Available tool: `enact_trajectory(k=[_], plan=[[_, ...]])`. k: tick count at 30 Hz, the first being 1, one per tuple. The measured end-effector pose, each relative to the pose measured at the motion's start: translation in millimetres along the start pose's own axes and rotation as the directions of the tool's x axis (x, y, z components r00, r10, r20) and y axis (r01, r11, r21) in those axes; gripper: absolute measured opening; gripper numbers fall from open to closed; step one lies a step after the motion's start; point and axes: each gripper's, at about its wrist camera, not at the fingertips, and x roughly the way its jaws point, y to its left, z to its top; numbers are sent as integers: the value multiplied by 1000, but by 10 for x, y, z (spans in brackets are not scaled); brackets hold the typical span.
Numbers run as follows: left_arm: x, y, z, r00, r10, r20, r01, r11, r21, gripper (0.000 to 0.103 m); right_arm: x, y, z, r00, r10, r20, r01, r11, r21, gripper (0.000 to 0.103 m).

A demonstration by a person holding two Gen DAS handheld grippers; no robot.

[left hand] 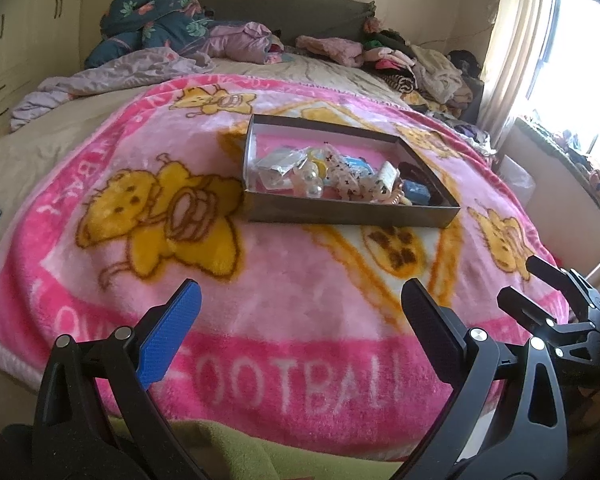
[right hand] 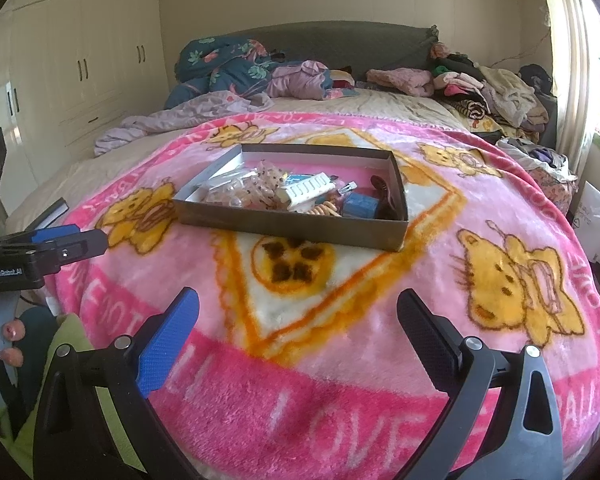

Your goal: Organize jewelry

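We hold the left gripper [left hand: 300,312] and right gripper [right hand: 298,320] spread and empty above the pink fleece blanket [right hand: 340,380], short of the shallow cardboard box [right hand: 296,230], where the jumbled jewelry [right hand: 292,194] sits together, reachable from above.

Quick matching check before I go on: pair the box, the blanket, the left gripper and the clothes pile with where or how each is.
1. box
2. blanket
3. left gripper
4. clothes pile

A. open, holding nothing
B. spread over the bed, under the box
C. at the head of the bed
D. lies on the blanket, holds the jewelry

Pairs: 1-D, 2-B, 3-A, 4-C
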Motion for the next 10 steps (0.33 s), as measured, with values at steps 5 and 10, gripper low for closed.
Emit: enact_trajectory(k=[5, 10], plan=[[133, 219, 129, 998, 67, -3, -67, 997, -37, 94, 71, -285, 34, 999, -38, -9, 39, 998, 58, 99], [502, 883, 492, 972, 231, -47, -235, 966, -105, 94, 417, -1188, 179, 984, -168, -64, 178, 965, 195, 99]])
